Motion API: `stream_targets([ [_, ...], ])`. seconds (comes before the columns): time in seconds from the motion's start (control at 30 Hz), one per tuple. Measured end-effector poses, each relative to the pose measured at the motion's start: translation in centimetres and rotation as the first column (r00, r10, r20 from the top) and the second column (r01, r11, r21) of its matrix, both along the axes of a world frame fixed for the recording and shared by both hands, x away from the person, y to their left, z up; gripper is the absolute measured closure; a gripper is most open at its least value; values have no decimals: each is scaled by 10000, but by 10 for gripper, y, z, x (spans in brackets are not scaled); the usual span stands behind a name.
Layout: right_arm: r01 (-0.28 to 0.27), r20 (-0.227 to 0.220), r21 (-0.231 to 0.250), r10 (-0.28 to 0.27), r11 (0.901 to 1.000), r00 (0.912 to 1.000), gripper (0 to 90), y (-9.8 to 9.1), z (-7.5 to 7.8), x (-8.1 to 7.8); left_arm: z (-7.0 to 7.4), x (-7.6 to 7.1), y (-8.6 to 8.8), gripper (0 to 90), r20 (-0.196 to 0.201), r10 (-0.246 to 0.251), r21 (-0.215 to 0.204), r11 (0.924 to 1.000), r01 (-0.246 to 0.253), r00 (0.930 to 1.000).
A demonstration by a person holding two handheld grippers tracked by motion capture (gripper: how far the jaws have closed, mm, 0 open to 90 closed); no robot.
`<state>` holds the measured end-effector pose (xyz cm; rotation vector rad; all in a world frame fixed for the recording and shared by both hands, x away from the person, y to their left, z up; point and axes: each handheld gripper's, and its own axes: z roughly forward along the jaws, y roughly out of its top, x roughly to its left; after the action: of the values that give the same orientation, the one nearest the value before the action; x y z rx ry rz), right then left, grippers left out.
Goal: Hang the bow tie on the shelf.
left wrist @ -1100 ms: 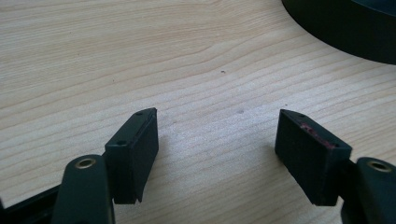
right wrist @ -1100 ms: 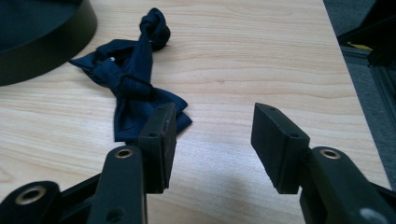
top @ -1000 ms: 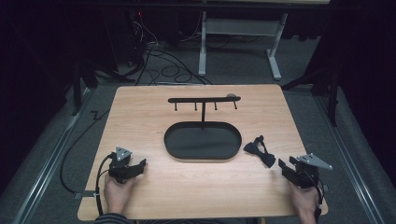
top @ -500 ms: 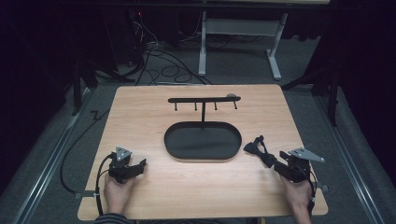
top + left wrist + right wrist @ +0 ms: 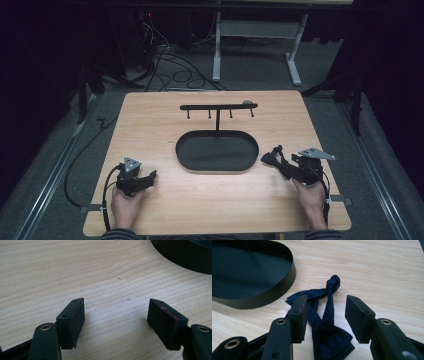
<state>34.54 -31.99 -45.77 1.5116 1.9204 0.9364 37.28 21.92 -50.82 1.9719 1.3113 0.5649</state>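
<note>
A dark blue knotted cloth point(image 5: 325, 315) lies flat on the wooden table point(image 5: 165, 125), just right of the black oval tray point(image 5: 185, 155). My right gripper point(image 5: 325, 317) is open, one jaw on each side of the cloth's middle strand. The high view places the right gripper point(image 5: 292, 169) over the cloth point(image 5: 272, 156) at the table's right front. At the left front, my left gripper point(image 5: 146, 177) rests low and open over bare wood point(image 5: 115, 312), nothing between its jaws. Behind the tray stands a black T-shaped rack point(image 5: 218, 106) with several pegs.
The tray's black wall point(image 5: 269, 292) stands close to the left of the right gripper, and its rim point(image 5: 182, 257) shows ahead of the left gripper. Cables and table legs lie on the dark floor point(image 5: 175, 70) beyond the far edge.
My right gripper has moved forward and left from the table's right front edge onto the cloth. The left gripper has stayed where it was.
</note>
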Motion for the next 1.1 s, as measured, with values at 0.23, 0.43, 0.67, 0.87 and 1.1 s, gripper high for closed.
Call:
stream_targets([
  [0.23, 62, -287, -196, -68, 9998, 9996, 597, 1, -4, 16, 0, 0, 0, 308, 1, -1, 3, 10000, 1, 10000],
  [0.43, 96, -549, -230, -109, 9997, 9984, 622, 2, -7, 26, 0, 0, 0, 308, 3, 2, 0, 10000, -2, 10000],
  [0.67, 121, -868, -282, -145, 9995, 9961, 657, 2, -13, 34, 0, 0, 0, 308, 1, -1, 5, 10000, 1, 10000],
  [0.87, 119, -1000, -341, -153, 9993, 9949, 723, 1, -16, 37, 0, 0, 0, 308, 0, 0, 3, 10000, 0, 10000],
  [1.1, 22, -1076, -373, -62, 9993, 9942, 833, 2, -17, 38, 0, 0, 0, 308, 0, 1, 2, 10000, -1, 10000],
])
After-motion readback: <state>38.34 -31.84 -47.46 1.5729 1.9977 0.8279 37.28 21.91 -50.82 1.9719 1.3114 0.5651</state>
